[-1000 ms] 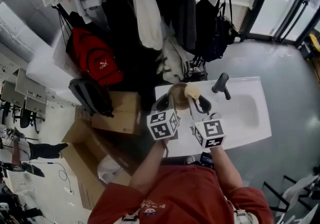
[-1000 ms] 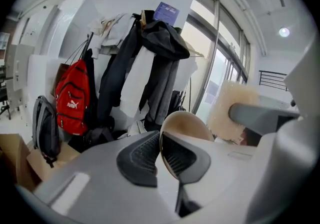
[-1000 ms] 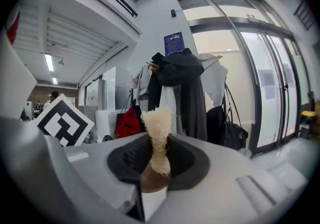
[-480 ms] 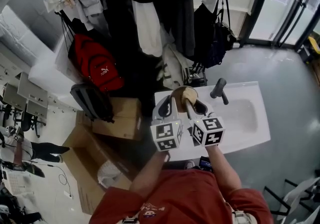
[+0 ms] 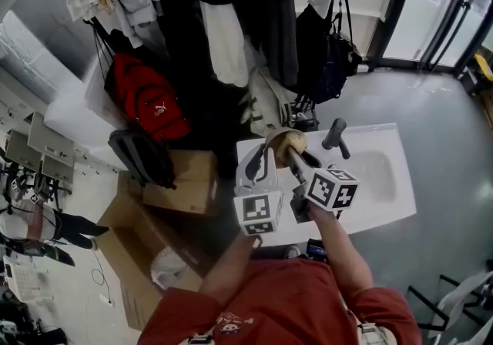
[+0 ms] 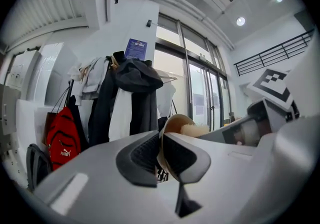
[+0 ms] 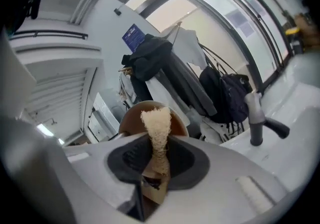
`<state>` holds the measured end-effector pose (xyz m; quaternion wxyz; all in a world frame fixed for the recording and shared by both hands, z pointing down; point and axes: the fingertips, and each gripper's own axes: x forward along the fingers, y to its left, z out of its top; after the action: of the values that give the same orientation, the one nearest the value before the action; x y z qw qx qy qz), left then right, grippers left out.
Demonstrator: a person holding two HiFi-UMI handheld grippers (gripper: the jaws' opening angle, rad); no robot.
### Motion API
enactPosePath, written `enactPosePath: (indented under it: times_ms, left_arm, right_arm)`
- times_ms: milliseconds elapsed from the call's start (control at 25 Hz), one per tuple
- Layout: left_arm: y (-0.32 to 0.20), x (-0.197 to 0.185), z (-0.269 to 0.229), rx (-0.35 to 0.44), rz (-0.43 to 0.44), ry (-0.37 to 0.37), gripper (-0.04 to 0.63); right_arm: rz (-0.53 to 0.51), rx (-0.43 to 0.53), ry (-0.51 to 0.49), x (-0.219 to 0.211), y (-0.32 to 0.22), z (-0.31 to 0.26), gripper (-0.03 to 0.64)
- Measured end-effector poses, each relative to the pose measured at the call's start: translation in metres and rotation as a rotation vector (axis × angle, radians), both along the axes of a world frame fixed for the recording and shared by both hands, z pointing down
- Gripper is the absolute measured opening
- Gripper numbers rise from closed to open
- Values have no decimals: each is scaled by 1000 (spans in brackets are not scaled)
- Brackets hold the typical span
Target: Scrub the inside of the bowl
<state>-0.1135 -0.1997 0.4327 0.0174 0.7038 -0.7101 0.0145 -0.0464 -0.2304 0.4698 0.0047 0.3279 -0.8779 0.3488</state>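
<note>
The left tool [image 6: 161, 149] is pinched on the rim of the bowl [image 6: 171, 124] — its jaws lately eased a little, rim between them. A scrubber [image 7: 156, 120] is clamped in the right tool [image 7: 156, 160], its tip seemingly pressed inside that bowl just ahead.

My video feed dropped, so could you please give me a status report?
Left gripper shut on rim of brown round bowl. Right gripper shut on beige fibrous scrubber, tip inside bowl. Nothing in the way.
</note>
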Motion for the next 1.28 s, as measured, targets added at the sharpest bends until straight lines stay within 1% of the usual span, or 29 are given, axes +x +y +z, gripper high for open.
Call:
enactPosePath:
  times_ms: [280,440,600,800,880,920,1000,1280]
  left_arm:
    - [3,15,-9,42,33,-41,35]
    - [4,19,-9,48,48,-53,37]
    - [7,22,-10,65,65,-64,37]
    - [12,22,-14,90,81,-61,37]
    - [13,22,-16,99,86,-62,37]
    - [13,22,-16,101,88,-63,38]
    - [13,23,-16,98,93,-60,38]
    - [13,27,-13,81,101,-38,40]
  right_arm:
    - [-7,-320,-358,2,-1,0,76]
    - [-11,-486,-534,1,-1,4,75]
    - [-17,-615,-676,1,1,4,75]
    - [-30,-775,-863,-2,6,2,75]
    - [-34,-825,-924,-4,7,2,75]
    - [-32,-836,-938,-4,8,2,75]
    - [-30,-821,-924,-3,8,1,75]
    - [-20,-658,-752,2,5,0,75]
